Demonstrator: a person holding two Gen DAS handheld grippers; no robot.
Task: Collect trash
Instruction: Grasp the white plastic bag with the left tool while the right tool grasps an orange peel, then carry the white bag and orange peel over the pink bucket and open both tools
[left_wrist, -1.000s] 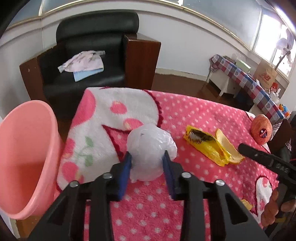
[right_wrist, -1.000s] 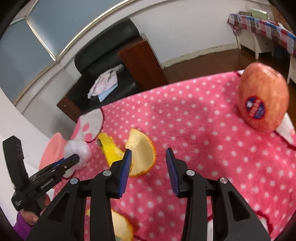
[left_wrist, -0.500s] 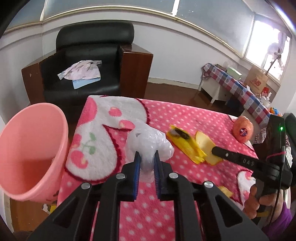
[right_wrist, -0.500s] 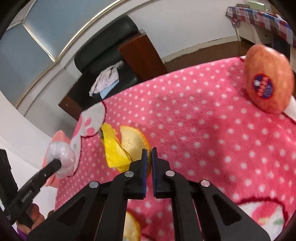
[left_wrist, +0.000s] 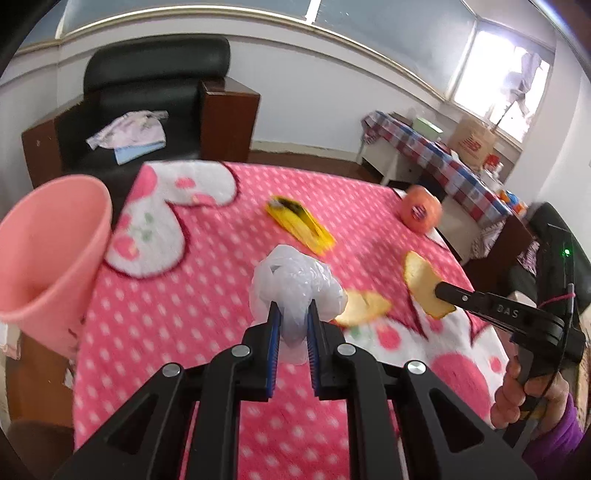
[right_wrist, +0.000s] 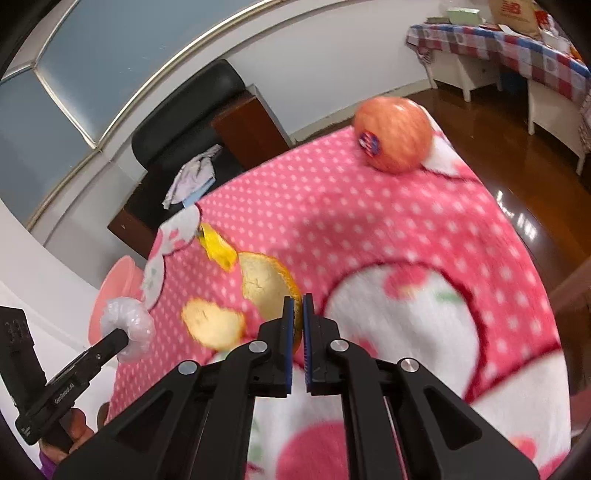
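the pink dotted blanket (left_wrist: 207, 302) spreads under both grippers and fills most of each view. a pink bin (left_wrist: 48, 254) stands at the blanket's edge, well to the left of the left jaws, its mouth tilted toward the camera. an apple (right_wrist: 393, 134) with a sticker sits far ahead of the right jaws, to their right, near the blanket's far corner. the left gripper (left_wrist: 292, 314) is nearly closed, its blue pads squeezing a crumpled white bag (left_wrist: 295, 284) that bulges out above and ahead of the tips, clear of the blanket. the right gripper (right_wrist: 298, 310) is clamped tight on the near edge of a peel (right_wrist: 266, 284), which sticks up and to the left from the pads, lifted off the blanket. a second peel (right_wrist: 212, 325) lies on the blanket just left of the right jaws. a yellow wrapper (left_wrist: 299, 223) lies flat farther ahead of the left jaws, beyond the bag.
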